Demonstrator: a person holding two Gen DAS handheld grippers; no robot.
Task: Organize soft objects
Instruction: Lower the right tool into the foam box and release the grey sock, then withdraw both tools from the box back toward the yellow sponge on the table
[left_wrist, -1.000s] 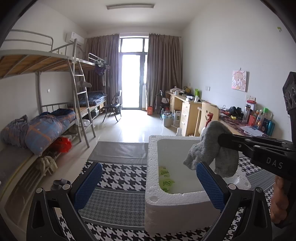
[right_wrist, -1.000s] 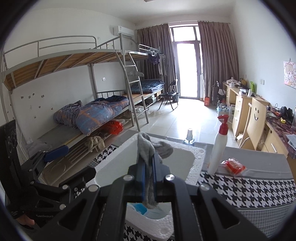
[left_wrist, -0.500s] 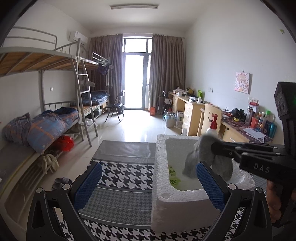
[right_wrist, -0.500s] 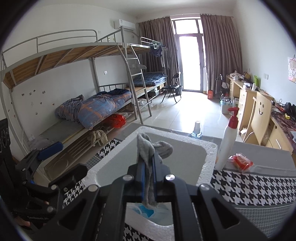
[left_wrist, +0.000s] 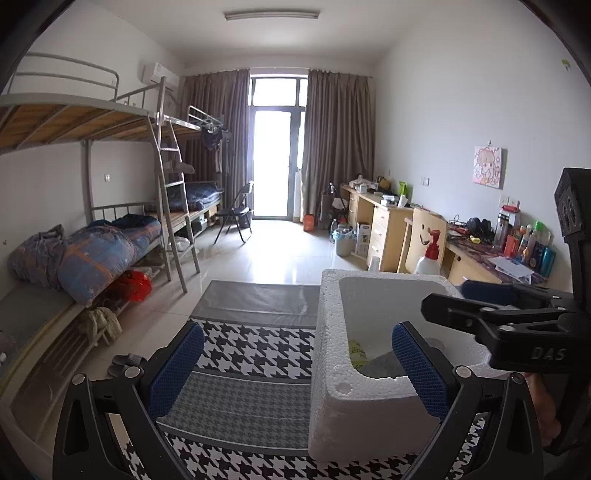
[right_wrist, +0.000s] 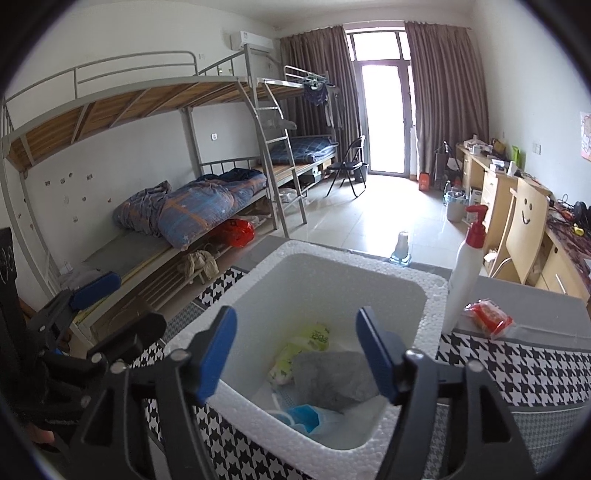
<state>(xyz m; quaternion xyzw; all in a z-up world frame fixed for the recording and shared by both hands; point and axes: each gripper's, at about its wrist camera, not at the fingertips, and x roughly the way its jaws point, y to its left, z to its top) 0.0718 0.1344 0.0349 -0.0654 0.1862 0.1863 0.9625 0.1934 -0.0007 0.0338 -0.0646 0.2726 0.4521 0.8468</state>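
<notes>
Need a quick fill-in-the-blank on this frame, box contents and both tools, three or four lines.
1. The grey cloth lies inside the white ____ box.
2. The right tool, opening, holds ____.
3. The pump bottle has a ____ top.
4. The left tool is ____.

Missing words: foam; nothing; red; open

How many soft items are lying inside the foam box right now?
3 visible in the foam box: a grey cloth in the middle, a green-and-white packet behind it, and a blue face mask at the near wall. Others may be hidden underneath.
</notes>
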